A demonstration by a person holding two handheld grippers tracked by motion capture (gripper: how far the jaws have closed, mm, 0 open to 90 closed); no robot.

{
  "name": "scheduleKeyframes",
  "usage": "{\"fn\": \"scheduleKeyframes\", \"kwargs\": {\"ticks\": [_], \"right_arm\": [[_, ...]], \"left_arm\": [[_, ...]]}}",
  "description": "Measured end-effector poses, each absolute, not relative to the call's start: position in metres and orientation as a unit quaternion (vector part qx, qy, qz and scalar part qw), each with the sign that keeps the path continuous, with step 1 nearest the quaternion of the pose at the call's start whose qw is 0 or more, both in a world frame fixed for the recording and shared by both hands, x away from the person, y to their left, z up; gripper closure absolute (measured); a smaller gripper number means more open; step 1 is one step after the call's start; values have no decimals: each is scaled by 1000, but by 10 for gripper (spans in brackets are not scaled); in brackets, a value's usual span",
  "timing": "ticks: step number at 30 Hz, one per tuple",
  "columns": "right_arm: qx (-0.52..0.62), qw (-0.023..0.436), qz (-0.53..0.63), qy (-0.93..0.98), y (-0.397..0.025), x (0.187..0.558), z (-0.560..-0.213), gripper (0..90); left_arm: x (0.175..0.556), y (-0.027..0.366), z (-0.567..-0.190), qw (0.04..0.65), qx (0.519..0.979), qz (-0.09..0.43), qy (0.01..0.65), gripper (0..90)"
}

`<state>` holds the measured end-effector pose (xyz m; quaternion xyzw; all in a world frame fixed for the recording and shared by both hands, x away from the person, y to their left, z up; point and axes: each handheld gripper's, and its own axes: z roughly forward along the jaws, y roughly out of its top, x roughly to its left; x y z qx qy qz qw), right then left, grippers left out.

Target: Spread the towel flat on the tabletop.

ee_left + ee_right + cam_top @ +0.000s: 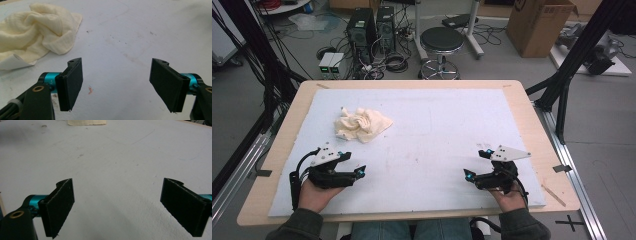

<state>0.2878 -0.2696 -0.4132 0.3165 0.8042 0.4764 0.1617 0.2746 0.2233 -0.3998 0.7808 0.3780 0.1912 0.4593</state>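
I am seeing no readable text, label, brand or number anywhere: nothing is showing on the cloth (361,124) ahead of my fingers, on the tabletop (437,145) beneath them, or on the cardboard box (539,25) far beyond.

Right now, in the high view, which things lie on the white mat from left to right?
left claw → crumpled cream cloth → right claw, all on the white mat.
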Motion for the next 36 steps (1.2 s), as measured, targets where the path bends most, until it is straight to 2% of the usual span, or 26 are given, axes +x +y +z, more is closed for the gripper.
{"fn": "scheduleKeyframes", "kwargs": {"ticks": [9, 19, 26, 36], "right_arm": [[314, 163, 481, 802, -270, 290, -411, 113], [301, 165, 476, 810, -263, 292, -410, 113], [299, 161, 480, 809, -262, 295, -411, 113], [296, 158, 483, 809, -263, 297, -412, 113]], "left_arm": [[305, 225, -388, 463, 770, 190, 396, 332], [353, 225, -377, 442, 761, 205, 428, 334], [386, 232, -375, 440, 748, 193, 457, 334], [421, 230, -403, 411, 742, 186, 496, 332]]}}
